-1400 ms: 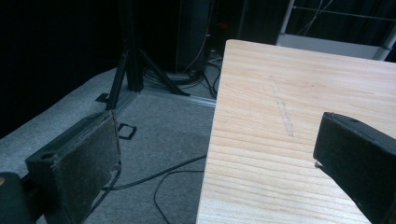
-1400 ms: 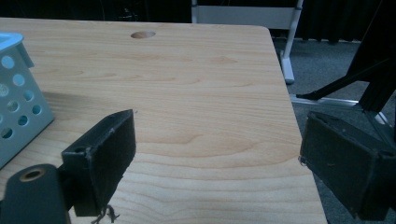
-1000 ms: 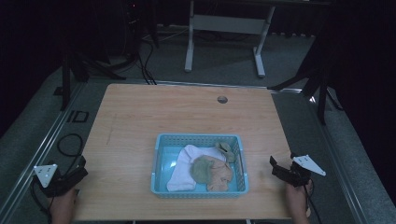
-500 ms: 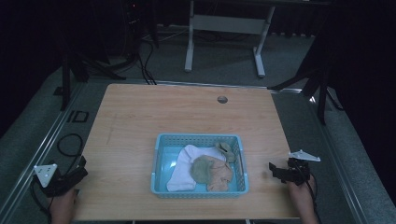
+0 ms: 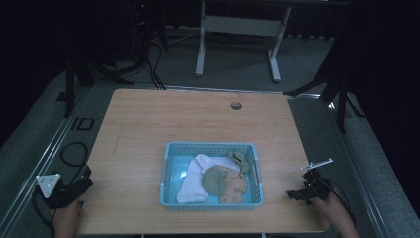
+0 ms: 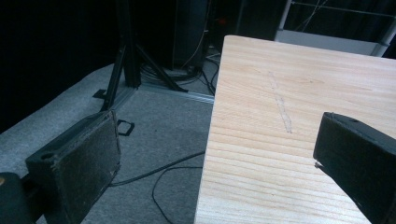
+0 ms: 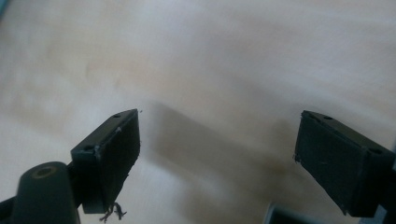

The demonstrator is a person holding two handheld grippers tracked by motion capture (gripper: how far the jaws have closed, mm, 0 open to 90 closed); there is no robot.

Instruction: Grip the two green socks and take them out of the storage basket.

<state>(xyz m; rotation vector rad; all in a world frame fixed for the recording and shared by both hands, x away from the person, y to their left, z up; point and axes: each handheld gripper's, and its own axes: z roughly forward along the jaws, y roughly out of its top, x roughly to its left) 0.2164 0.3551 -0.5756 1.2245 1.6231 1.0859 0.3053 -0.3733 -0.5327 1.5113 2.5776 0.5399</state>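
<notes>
While wide apart, right gripper [image 5: 297, 194] jaws

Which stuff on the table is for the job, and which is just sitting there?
For the job:
blue basket
white sock
green sock
tan sock
left gripper, open
right gripper, open

Just there:
table hole
floor cables

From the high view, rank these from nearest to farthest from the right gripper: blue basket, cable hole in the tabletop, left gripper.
Measured from the right gripper at the table's near right edge:
1. Blue basket, just to its left, in the table's near middle.
2. Cable hole, toward the far edge, left of the gripper.
3. Left gripper, across the table at the near left edge.
</notes>
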